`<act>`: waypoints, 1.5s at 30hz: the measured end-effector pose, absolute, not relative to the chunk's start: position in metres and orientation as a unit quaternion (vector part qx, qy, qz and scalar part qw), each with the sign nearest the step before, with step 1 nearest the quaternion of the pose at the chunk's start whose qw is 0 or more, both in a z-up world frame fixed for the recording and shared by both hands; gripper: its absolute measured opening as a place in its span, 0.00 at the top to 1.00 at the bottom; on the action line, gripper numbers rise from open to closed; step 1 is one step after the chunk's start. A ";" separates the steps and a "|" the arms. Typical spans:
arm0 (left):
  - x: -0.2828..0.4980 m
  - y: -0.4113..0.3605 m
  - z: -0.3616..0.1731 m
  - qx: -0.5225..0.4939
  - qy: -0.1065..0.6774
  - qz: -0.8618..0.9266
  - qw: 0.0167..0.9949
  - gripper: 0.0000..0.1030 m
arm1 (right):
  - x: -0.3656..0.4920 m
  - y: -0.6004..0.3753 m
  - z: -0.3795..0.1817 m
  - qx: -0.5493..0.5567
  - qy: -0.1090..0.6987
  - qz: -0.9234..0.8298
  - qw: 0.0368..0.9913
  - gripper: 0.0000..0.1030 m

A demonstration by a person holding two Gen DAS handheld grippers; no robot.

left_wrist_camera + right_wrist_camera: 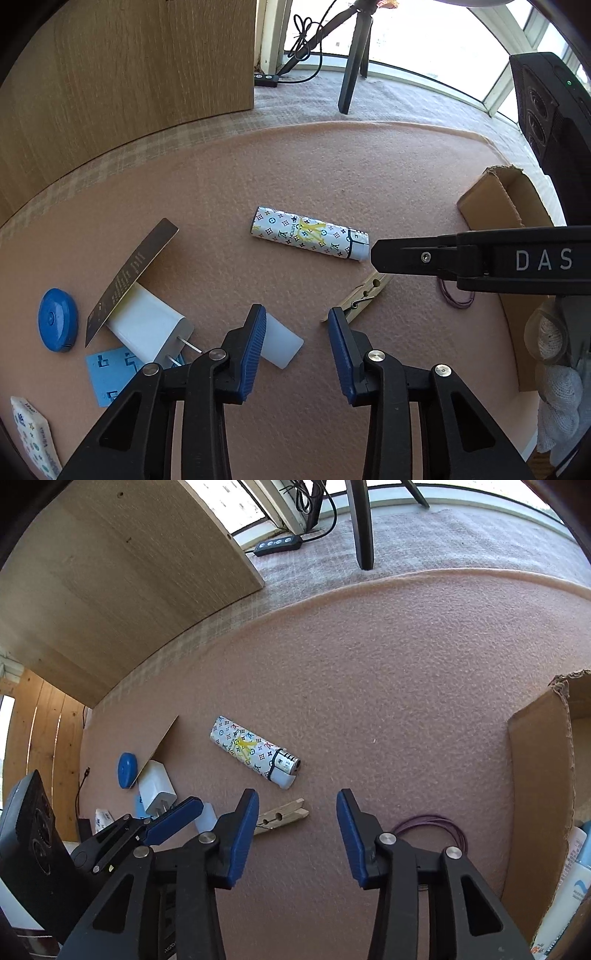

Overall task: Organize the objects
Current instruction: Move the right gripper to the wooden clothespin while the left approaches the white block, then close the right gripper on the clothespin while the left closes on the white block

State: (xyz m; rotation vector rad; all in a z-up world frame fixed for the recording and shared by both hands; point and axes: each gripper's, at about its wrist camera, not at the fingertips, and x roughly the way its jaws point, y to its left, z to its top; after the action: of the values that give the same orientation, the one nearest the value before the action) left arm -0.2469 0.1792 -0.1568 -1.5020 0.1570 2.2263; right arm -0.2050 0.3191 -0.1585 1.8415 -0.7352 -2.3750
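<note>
The cardboard box (535, 775) stands open at the mat's right edge, presumably to receive the clutter, so left of it lie the patterned lighter (310, 236), then the clothespin (282, 816), over which the left gripper (297, 328) and right gripper (297, 821) hover, jaws parted, gripping nothing.

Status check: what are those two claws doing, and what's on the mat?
Left gripper open, empty. Right gripper open, empty. Lighter lies loose on mat; clothespin beside it. Nothing blocking.
</note>
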 end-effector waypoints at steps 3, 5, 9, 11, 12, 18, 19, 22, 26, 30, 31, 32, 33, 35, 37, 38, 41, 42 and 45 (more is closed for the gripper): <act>-0.245 0.179 -0.157 -0.541 0.064 0.808 0.226 0.68 | -0.208 0.311 -0.162 0.600 -0.220 -0.769 0.018 0.64; -0.244 0.178 -0.158 -0.540 0.070 0.808 0.224 0.72 | -0.211 0.305 -0.164 0.603 -0.204 -0.771 0.018 0.68; -0.241 0.173 -0.157 -0.540 0.067 0.808 0.225 0.77 | -0.214 0.294 -0.167 0.606 -0.176 -0.776 0.022 0.74; -0.239 0.171 -0.157 -0.539 0.069 0.809 0.223 0.80 | -0.215 0.290 -0.168 0.611 -0.164 -0.774 0.029 0.80; -0.238 0.170 -0.156 -0.539 0.069 0.809 0.224 0.80 | -0.214 0.290 -0.168 0.612 -0.161 -0.774 0.031 0.80; -0.233 0.167 -0.156 -0.536 0.073 0.810 0.224 0.82 | -0.200 0.284 -0.167 0.626 -0.137 -0.766 0.048 0.81; -0.232 0.167 -0.155 -0.536 0.072 0.810 0.225 0.82 | -0.196 0.284 -0.167 0.629 -0.138 -0.763 0.054 0.80; -0.231 0.165 -0.156 -0.535 0.073 0.811 0.226 0.83 | -0.186 0.282 -0.167 0.635 -0.138 -0.757 0.070 0.80; -0.227 0.164 -0.156 -0.532 0.076 0.812 0.227 0.84 | -0.175 0.285 -0.167 0.635 -0.138 -0.756 0.079 0.80; -0.225 0.163 -0.156 -0.530 0.076 0.814 0.226 0.85 | -0.169 0.293 -0.162 0.617 -0.157 -0.765 0.092 0.79; -0.225 0.163 -0.156 -0.530 0.075 0.814 0.226 0.85 | -0.170 0.295 -0.160 0.613 -0.158 -0.769 0.091 0.79; -0.224 0.162 -0.155 -0.530 0.073 0.814 0.225 0.85 | -0.171 0.297 -0.160 0.609 -0.162 -0.770 0.094 0.79; -0.223 0.161 -0.155 -0.531 0.073 0.814 0.225 0.86 | -0.172 0.296 -0.159 0.606 -0.167 -0.771 0.102 0.79; -0.221 0.160 -0.155 -0.531 0.074 0.814 0.225 0.86 | -0.174 0.294 -0.160 0.609 -0.156 -0.769 0.112 0.79; -0.218 0.159 -0.156 -0.530 0.072 0.815 0.223 0.87 | -0.175 0.287 -0.162 0.615 -0.145 -0.767 0.108 0.74; -0.217 0.158 -0.156 -0.529 0.071 0.815 0.223 0.87 | -0.176 0.286 -0.163 0.618 -0.146 -0.765 0.107 0.71; -0.215 0.155 -0.155 -0.530 0.064 0.816 0.222 0.88 | -0.174 0.283 -0.162 0.618 -0.135 -0.767 0.105 0.58; -0.215 0.154 -0.155 -0.530 0.062 0.816 0.222 0.88 | -0.174 0.282 -0.161 0.617 -0.131 -0.769 0.106 0.54; -0.216 0.149 -0.155 -0.533 0.051 0.815 0.222 0.88 | -0.169 0.272 -0.156 0.613 -0.099 -0.776 0.112 0.48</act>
State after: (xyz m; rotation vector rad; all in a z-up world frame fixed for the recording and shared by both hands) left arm -0.2160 0.1495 -0.1549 -1.4712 0.1418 2.2512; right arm -0.1690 0.2723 -0.1562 1.8001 -0.2917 -2.2777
